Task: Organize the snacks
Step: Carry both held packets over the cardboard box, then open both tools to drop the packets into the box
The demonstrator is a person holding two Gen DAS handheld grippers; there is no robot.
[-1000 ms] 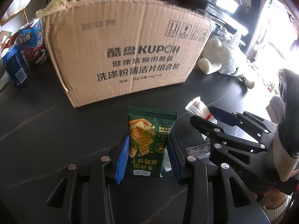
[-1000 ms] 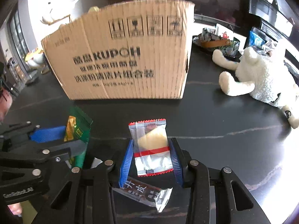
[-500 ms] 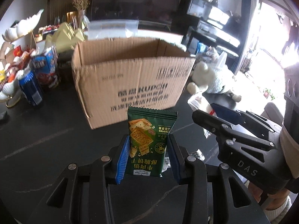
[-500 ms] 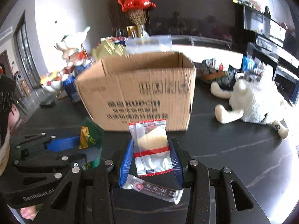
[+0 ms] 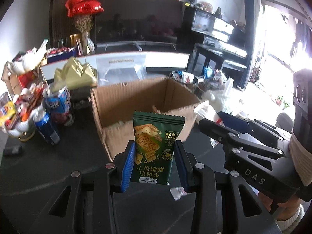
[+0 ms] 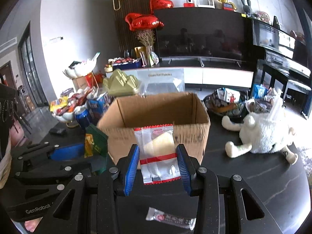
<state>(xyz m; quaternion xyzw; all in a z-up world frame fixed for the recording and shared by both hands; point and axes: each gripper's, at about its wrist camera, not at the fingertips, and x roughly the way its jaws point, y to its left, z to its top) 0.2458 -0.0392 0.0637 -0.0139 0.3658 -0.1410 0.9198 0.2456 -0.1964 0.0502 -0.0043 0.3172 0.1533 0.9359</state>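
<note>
Left claw (image 5: 155,162) clamping green cracker packet (image 5: 154,148), open cardboard box (image 5: 144,97) rim beyond

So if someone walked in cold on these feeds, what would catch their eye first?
Probably the open cardboard box in the middle of the dark table, with both grippers raised in front of it. The left gripper clamps a green cracker packet; the right gripper clamps a clear red-edged snack pouch. Next, the white plush toy lying right of the box, and the red heart balloons behind.

Both grippers, left (image 5: 154,162) and right (image 6: 159,164), were black, silver-screwed, with ribbed blue pads (image 5: 127,165); one was marked "DAS", the other "GenRobot".
</note>
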